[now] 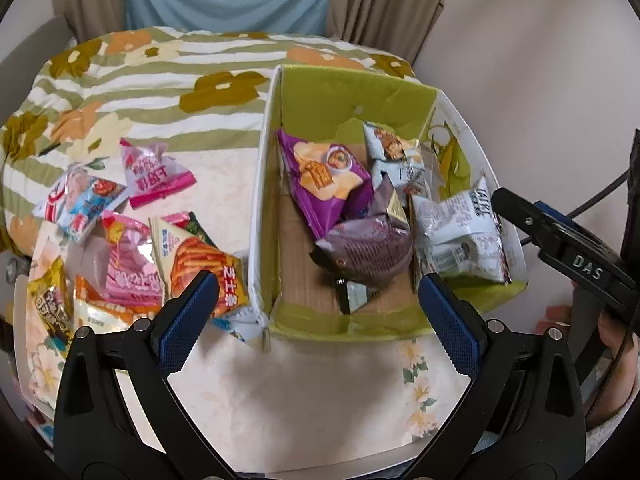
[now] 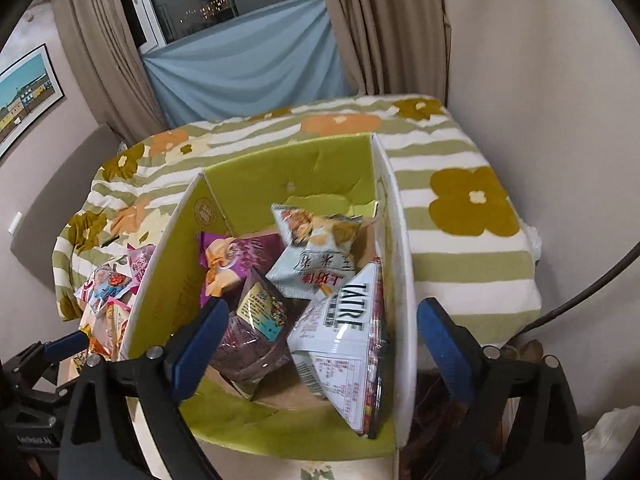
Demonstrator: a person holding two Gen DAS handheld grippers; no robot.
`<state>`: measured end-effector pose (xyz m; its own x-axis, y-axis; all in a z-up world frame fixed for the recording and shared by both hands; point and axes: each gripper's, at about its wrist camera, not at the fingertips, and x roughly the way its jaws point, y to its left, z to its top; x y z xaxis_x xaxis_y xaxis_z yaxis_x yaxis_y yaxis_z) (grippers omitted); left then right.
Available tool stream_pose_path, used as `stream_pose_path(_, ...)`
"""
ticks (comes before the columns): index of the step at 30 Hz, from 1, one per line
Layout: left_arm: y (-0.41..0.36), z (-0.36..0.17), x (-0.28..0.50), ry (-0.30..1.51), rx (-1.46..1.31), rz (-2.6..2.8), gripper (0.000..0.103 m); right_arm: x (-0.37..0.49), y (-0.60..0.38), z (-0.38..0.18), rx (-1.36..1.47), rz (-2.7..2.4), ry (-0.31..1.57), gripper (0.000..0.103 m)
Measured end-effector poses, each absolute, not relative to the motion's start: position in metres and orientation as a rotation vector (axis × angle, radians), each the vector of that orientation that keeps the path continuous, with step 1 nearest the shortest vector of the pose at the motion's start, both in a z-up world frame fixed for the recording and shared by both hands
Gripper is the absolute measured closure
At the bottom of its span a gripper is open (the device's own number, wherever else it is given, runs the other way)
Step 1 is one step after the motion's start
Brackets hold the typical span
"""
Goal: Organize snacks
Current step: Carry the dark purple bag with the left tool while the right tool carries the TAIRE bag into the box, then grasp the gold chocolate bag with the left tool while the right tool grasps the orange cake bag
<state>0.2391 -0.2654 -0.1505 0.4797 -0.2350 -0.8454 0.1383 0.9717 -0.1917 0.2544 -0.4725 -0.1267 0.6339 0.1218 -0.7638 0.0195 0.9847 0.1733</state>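
Observation:
A green-lined cardboard box (image 1: 328, 92) stands on the table and holds several snack bags: a purple chip bag (image 1: 324, 180), a dark purple bag (image 1: 368, 248) and a white bag (image 1: 460, 232) leaning on the right wall. Loose snack bags lie left of the box, among them an orange bag (image 1: 200, 260) and pink bags (image 1: 152, 172). My left gripper (image 1: 316, 300) is open and empty above the box's near edge. My right gripper (image 2: 320, 328) is open and empty over the box (image 2: 280, 168), above the white bag (image 2: 344, 340) and dark purple bag (image 2: 256, 332).
A striped flowered blanket (image 1: 160, 68) lies behind the box. Curtains (image 2: 380, 20) and a blue cloth (image 2: 248, 52) hang at the back, with a wall (image 2: 540, 60) on the right. The right gripper's body (image 1: 568, 240) shows at the right edge of the left wrist view.

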Motion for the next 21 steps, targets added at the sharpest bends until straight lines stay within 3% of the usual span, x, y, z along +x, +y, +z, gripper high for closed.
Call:
stream_pose_path(12, -0.261, -0.135, 0.22, 1.03, -0.09, -0.217, 0.004, 0.235, -0.472, -0.114, 0.172, 0.102, 0.848, 0.009)
stream_pose_path(21, -0.197, -0.103, 0.194, 0.972, -0.138, -0.149, 0.004, 0.218, -0.443, -0.083, 0.149, 0.173, 0.813, 0.009)
